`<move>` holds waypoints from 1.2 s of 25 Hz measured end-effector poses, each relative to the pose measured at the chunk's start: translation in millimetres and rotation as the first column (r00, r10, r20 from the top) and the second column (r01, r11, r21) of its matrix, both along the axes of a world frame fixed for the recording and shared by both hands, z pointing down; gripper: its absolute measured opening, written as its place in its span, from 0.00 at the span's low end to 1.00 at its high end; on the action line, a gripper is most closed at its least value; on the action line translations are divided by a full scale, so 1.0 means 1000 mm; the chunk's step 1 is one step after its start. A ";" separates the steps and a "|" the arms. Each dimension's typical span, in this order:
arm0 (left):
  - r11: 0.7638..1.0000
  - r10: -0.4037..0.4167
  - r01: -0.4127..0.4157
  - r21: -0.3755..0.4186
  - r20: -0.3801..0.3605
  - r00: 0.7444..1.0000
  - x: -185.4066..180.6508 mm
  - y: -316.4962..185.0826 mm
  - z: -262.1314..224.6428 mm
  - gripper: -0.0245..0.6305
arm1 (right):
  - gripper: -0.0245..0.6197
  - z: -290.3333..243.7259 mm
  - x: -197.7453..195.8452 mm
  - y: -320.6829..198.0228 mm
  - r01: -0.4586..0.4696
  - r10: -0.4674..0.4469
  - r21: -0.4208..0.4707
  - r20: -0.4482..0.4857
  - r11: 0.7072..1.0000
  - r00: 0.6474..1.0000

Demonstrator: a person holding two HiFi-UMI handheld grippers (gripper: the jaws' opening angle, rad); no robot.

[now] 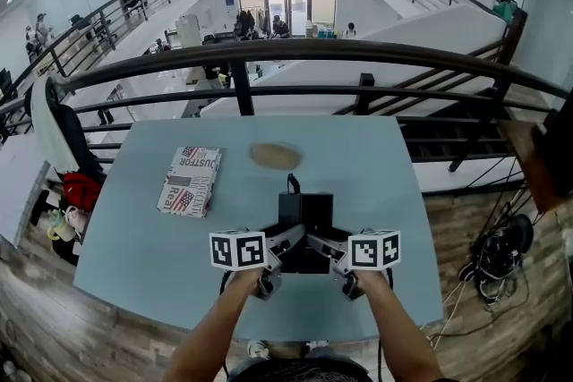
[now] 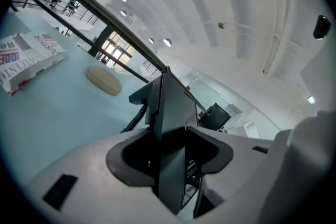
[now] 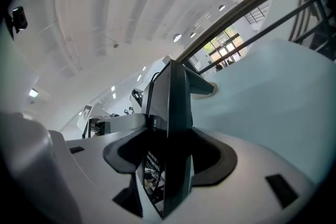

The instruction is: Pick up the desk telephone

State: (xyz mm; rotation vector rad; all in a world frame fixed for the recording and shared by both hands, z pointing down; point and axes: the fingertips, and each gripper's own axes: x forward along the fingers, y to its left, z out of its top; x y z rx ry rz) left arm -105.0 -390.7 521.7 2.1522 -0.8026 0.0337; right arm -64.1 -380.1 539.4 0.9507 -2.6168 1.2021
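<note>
Left tool (image 1: 288, 239) and right tool (image 1: 324, 243) are both clenched on the telephone (image 1: 304, 212). Each grips one thin side edge of the black body. In the left gripper view the jaws of the left tool (image 2: 170, 152) close on a dark slab that stands edge-on between them, and the right gripper view shows the same for the right tool (image 3: 168, 152).

The telephone sits near the person's edge of the table (image 1: 161, 264), straight ahead at 12 o'clock from the body. Its long axis seems to run from 6 to 12 o'clock. The left tool bites in from 9 o'clock and the right tool from 3 o'clock, so the two grips face each other across the short width. Neither hand is nearer, and the load looks evenly shared.

A coiled cord (image 2: 134, 119) trails from the far end. Whether the base has cleared the table cannot be told.

Well beyond, at about 12 o'clock, lies a tan oval pad (image 1: 275, 157). A newspaper bundle (image 1: 190, 181) lies at about 10 o'clock, apart from the telephone.

A lift would likely need both tools rising together, level, with the cord free to follow.
</note>
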 end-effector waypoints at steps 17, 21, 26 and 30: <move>0.941 -0.013 0.017 0.338 -0.015 1.000 -0.010 -0.005 -0.138 0.34 | 0.42 -0.137 -0.011 -0.011 0.005 -0.003 0.322 -0.006 0.947 1.000; 0.918 -0.017 0.026 0.395 -0.027 0.999 -0.013 -0.002 -0.161 0.34 | 0.42 -0.160 -0.013 -0.010 0.012 -0.005 0.381 -0.018 0.925 1.000; 0.891 -0.024 0.042 0.453 -0.045 0.999 -0.015 0.004 -0.184 0.34 | 0.42 -0.183 -0.015 -0.006 0.021 -0.007 0.448 -0.032 0.894 0.999; 0.870 -0.024 0.040 0.491 -0.040 0.999 -0.015 0.006 -0.196 0.34 | 0.42 -0.195 -0.015 -0.004 0.023 -0.008 0.488 -0.032 0.872 0.999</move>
